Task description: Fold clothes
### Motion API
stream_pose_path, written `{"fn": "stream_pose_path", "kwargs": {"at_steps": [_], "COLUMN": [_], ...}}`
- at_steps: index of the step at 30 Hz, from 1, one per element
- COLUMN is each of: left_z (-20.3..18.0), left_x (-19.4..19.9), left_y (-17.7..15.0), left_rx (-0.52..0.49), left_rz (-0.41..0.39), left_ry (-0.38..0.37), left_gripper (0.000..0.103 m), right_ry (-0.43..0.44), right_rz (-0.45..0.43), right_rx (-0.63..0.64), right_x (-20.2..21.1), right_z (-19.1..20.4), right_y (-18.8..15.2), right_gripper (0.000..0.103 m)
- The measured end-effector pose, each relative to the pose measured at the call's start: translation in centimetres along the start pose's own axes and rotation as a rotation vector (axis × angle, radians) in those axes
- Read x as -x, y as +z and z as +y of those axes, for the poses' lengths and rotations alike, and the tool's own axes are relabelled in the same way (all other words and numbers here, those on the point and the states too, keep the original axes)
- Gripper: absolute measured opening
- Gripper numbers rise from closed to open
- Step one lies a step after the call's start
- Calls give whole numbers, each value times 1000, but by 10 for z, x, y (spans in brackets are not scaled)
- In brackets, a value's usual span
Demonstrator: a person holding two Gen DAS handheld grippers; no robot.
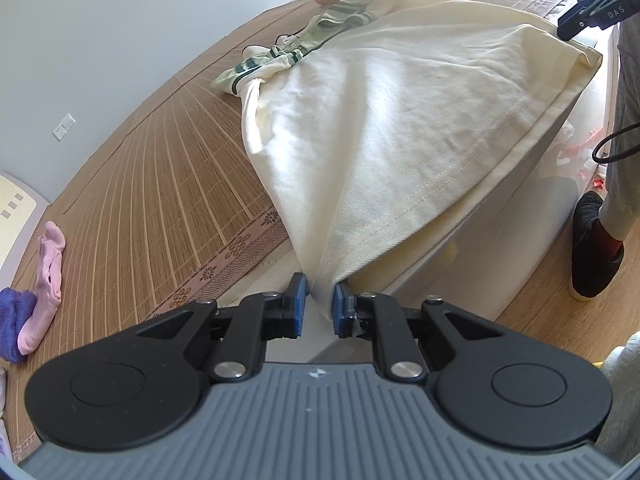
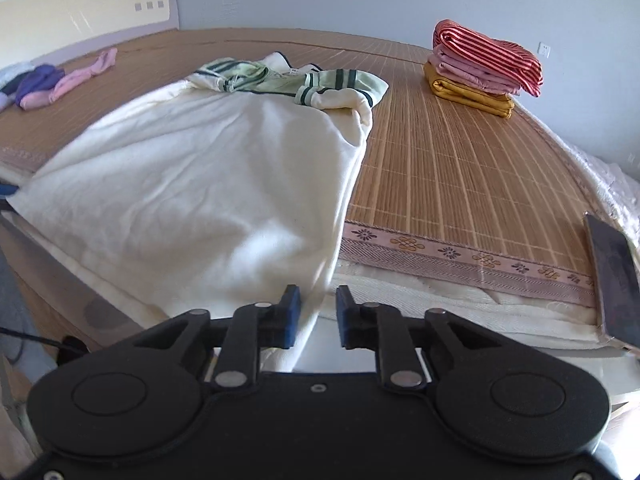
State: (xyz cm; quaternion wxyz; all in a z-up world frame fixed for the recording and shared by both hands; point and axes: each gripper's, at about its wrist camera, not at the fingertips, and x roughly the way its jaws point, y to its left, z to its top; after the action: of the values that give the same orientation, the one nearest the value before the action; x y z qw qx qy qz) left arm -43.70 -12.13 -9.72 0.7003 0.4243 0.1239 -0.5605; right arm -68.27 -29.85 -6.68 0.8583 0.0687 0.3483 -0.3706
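Observation:
A cream shirt (image 1: 400,112) with a green striped collar (image 1: 320,28) lies spread on the bamboo mat (image 1: 140,180), its hem along the bed's edge. My left gripper (image 1: 320,306) is shut on one hem corner, and the cloth tents up into its blue pads. In the right wrist view the shirt (image 2: 200,180) runs down between the fingers of my right gripper (image 2: 318,312). Its edge rests against the left pad and a gap shows beside it. The right gripper (image 1: 564,34) hovers just above the far hem corner, which lies flat.
A folded stack (image 2: 480,72) of red-striped, pink and mustard clothes sits at the mat's far right. Loose pink and purple garments (image 2: 60,80) lie far left near the headboard (image 2: 80,12). A dark flat device (image 2: 612,280) rests at the bed's edge. A person's slippered foot (image 1: 592,248) stands on the floor.

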Motion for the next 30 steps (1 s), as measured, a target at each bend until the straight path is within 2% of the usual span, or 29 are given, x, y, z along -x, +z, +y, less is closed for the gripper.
{"fn": "stream_pose_path", "kwargs": {"at_steps": [2, 5, 7, 9, 11, 12, 15, 18, 20, 22, 26, 28, 30], "left_z": [1, 0, -2, -3, -3, -3, -4, -4, -3, -2, -1, -2, -3], "left_x": [0, 1, 0, -1, -1, -1, -1, -1, -2, -2, 1, 2, 5], "left_y": [0, -1, 0, 0, 1, 1, 0, 0, 0, -1, -1, -2, -3], "left_rx": [13, 12, 2, -4, -4, -5, -7, -1, -1, -1, 1, -2, -15], "left_rz": [0, -3, 0, 2, 3, 4, 3, 3, 3, 4, 8, 9, 9], "left_ry": [-2, -1, 4, 7, 8, 9, 12, 13, 11, 8, -6, -14, -17], "left_gripper": [17, 17, 17, 17, 17, 17, 17, 17, 17, 17, 17, 17, 18], "right_ry": [-20, 21, 83, 106, 117, 112, 94, 28, 48, 24, 48, 33, 20], "right_rz": [4, -34, -22, -8, 1, 6, 0, 11, 18, 21, 35, 30, 20], "right_rx": [-14, -55, -72, -80, -76, -67, -41, -23, -43, -43, -53, -60, -64], "right_x": [0, 10, 12, 9, 5, 4, 5, 8, 8, 8, 12, 15, 18], "right_z": [-2, -4, -2, 3, 8, 11, 12, 5, 1, 1, -3, -5, -7], "right_y": [-3, -3, -5, -8, -11, -11, -9, -10, -13, -15, -17, -18, -19], "right_gripper": [17, 21, 29, 34, 34, 32, 6, 5, 5, 7, 11, 22, 25]}}
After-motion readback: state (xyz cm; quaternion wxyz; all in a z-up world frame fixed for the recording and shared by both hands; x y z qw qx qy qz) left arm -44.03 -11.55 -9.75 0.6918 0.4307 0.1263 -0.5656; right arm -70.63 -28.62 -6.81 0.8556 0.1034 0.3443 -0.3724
